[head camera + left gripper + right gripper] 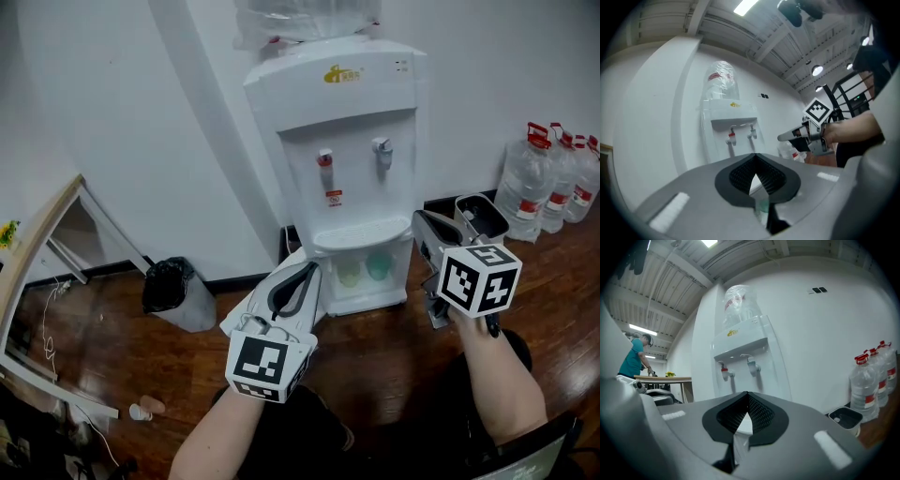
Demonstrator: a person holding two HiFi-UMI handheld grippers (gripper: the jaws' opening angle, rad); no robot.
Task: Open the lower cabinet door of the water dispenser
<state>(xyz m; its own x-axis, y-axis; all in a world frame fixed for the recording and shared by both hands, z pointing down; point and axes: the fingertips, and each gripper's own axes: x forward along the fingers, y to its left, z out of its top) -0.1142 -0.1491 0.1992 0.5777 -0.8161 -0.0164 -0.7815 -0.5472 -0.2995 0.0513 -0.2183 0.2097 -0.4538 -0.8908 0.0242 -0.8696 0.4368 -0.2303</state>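
The left gripper (307, 269) has its jaws together, ribbed pads meeting at the tips with nothing caught between them, and it points level at the lower left corner of the white water dispenser (356, 112). The right gripper (420, 219) is likewise closed and empty, held just off the dispenser's right side, apart from the casing. Between the two grippers sits the lower cabinet door (367, 272), low on the dispenser's front under the drip shelf; it looks closed, with pale green shapes showing through its pane. Above it are a red tap (324, 159) and a grey tap (382, 150). A black-bagged bin (172, 286) stands to the left on the wooden floor (375, 347), and water bottles (553, 173) line the wall on the right
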